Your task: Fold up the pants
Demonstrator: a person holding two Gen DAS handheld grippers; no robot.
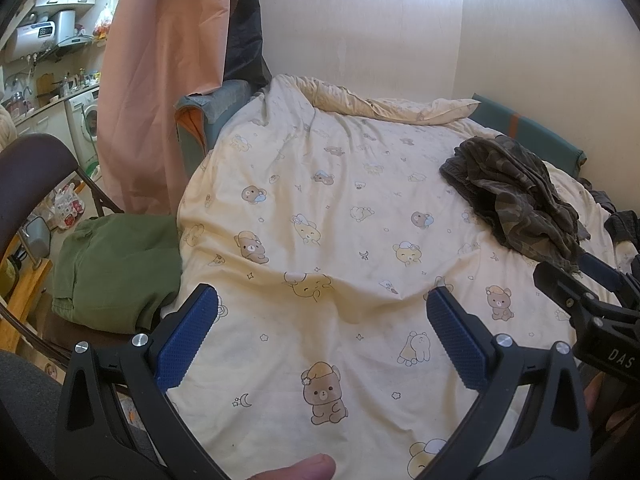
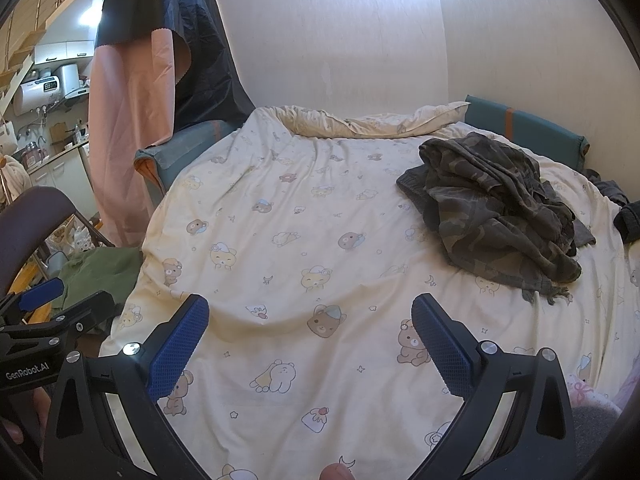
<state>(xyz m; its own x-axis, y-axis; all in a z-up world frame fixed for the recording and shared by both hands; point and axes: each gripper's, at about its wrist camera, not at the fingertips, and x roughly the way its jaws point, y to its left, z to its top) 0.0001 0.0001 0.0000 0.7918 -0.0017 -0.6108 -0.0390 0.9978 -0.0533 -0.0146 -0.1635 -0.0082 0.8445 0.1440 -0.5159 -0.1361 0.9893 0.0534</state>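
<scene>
**A:** Left gripper [image 1: 322, 330] is hanging over the near part of the bed, its blue pads [image 1: 186, 338] standing wide apart with nothing between them. Only the cream duvet with bear prints [image 1: 320, 208] is showing in the gap.

**B:** Right gripper [image 2: 310, 344] is reading the same: jaws spread wide, gripping nothing, pointing across the duvet [image 2: 304, 216] from the near edge.

**A:** The camouflage pants [image 1: 516, 196] are lying in a crumpled heap on the far right of the bed, well apart from the left claw. In the left wrist view, the right tool's black body is showing at the right edge, its tip sitting near the heap's frayed lower hem; whether it is touching cannot be told.

**B:** From the right wrist view, the pants [image 2: 496, 212] are sitting ahead and to the right, bunched and unfolded, not between the fingers. A dark garment [image 2: 628, 216] is lying just beyond them at the bed's right edge.

**A:** A green cloth [image 1: 116, 264] is resting on a chair seat just beside the bed's left side. A pink curtain [image 1: 160, 80] is hanging behind it.

**B:** A teal cushion [image 2: 532, 128] is leaning along the wall at the head of the bed. A fingertip [image 2: 338, 476] is peeking in at the bottom edge.
</scene>
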